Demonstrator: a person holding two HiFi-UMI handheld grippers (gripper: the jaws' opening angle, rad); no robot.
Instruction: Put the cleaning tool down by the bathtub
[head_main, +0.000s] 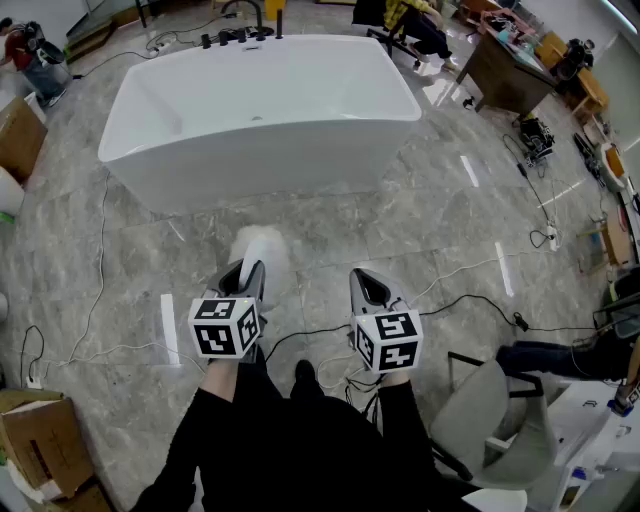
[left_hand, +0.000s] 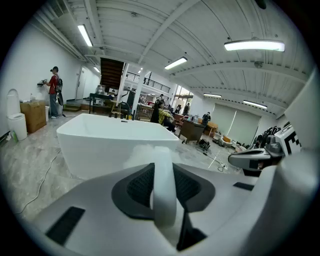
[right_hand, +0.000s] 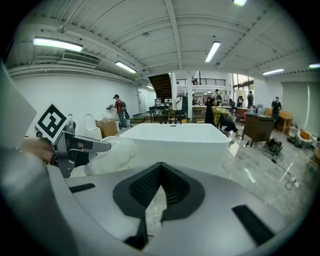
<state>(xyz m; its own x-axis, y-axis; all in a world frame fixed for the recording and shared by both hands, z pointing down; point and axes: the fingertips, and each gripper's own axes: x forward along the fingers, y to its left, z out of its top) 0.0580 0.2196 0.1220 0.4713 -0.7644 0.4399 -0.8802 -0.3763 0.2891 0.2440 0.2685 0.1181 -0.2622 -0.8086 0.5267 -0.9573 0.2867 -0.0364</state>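
Observation:
The white bathtub (head_main: 262, 112) stands on the grey marble floor ahead of me. My left gripper (head_main: 248, 272) is shut on the white handle (left_hand: 164, 186) of the cleaning tool. The tool's fluffy white head (head_main: 262, 245) hangs above the floor, just short of the tub's near wall. The right gripper view shows that same fluffy head (right_hand: 107, 152) beside the left gripper (right_hand: 80, 146). My right gripper (head_main: 368, 285) is level with the left one, about a hand's width to its right. Its jaws are shut with nothing between them.
Black and white cables (head_main: 470, 300) trail over the floor in front and to the right. A grey chair (head_main: 490, 415) is at my right side and cardboard boxes (head_main: 40, 440) at my left. Desks (head_main: 510, 70) stand at the back right. A person (left_hand: 53, 90) stands far off on the left.

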